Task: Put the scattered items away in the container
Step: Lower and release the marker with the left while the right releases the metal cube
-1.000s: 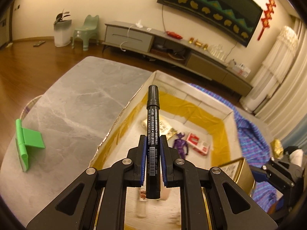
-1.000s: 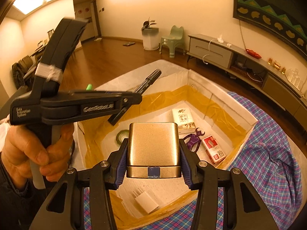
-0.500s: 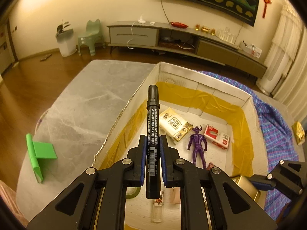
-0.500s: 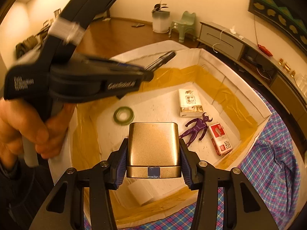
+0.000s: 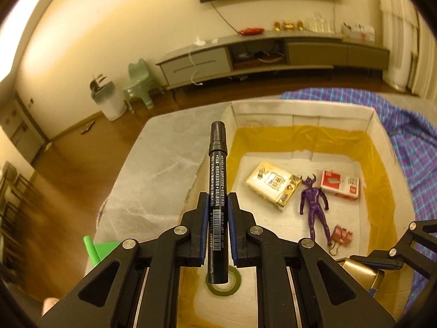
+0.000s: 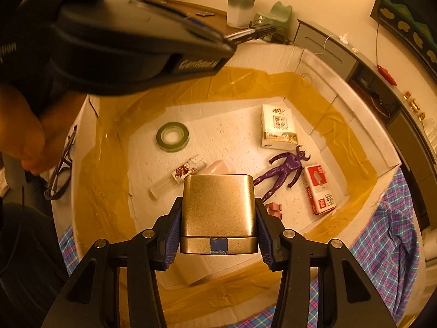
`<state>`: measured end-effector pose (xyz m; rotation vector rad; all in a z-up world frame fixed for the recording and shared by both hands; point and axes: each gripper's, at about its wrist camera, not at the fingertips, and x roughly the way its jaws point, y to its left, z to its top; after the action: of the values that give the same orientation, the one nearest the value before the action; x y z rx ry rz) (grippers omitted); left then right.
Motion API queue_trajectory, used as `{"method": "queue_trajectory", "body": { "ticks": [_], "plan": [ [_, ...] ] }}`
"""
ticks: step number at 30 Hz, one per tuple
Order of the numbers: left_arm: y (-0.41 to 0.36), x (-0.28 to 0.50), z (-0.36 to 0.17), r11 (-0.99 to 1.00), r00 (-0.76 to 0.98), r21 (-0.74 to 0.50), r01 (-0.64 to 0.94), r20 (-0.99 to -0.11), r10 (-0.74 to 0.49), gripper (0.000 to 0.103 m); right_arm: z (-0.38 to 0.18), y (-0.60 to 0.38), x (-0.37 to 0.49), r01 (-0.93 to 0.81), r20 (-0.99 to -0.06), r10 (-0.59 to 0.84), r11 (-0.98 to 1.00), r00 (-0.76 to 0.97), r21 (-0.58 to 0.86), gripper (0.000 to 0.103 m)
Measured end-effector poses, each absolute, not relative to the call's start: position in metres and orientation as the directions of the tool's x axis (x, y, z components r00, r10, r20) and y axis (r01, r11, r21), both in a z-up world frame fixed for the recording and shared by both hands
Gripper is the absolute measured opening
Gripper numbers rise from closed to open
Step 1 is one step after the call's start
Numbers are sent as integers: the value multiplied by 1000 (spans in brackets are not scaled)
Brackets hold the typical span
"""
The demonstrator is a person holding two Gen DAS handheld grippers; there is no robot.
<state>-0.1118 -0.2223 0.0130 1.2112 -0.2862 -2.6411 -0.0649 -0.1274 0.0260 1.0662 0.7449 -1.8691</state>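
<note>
Over box — tools clamp marker, tin.

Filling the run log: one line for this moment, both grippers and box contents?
left gripper: shut on black marker | right gripper: shut on gold tin | both over white box | neither item released yet

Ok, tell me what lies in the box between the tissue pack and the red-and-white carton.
The purple horned figurine lies between the tissue pack and the red-and-white carton, its head nearest both. Both wrist views show it.
</note>
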Motion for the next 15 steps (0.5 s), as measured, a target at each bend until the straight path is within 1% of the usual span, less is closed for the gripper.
{"method": "queue_trajectory", "body": {
  "ticks": [5,8,15],
  "plan": [
    [-223,-120,4,-959,-595,270,90,-757,-269,14,21,-133,-69,884,-900,-355,-462,-252,-65,50],
    [-230,-124,2,-965,-572,243,98,-780,-254,14,19,-135,-71,884,-908,-346,-464,-238,-55,50],
    [-232,-131,-8,-968,-530,232,101,-810,-249,15,16,-136,-68,887,-921,-309,-456,-238,-77,50]
  ]
}}
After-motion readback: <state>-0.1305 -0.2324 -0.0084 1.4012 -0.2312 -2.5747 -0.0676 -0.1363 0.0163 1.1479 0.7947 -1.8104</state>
